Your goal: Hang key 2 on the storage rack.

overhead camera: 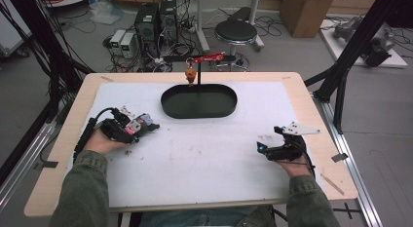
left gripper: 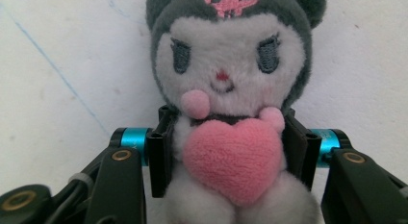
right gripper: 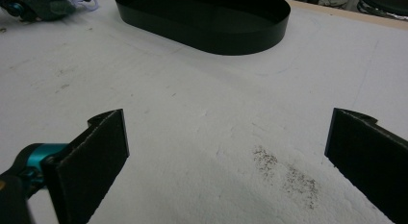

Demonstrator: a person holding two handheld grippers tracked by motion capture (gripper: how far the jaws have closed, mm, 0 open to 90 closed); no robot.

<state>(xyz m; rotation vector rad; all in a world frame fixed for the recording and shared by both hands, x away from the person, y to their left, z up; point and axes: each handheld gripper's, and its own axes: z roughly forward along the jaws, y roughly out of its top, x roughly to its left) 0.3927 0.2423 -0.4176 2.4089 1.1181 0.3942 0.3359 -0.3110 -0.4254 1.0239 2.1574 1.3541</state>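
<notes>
Left of black oval tray [overhead camera: 199, 101], near bench edge, our left tongs [overhead camera: 138, 130] clamp plush toy [left gripper: 231, 113] at waist; tray lies ahead-right. Right tongs [overhead camera: 263, 148] wide, empty.

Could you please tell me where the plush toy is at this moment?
The plush toy sits clamped in the left gripper at the table's left side in the high view, left of and nearer the person than the black oval tray.

Even, soft light; slightly blurry.
</notes>
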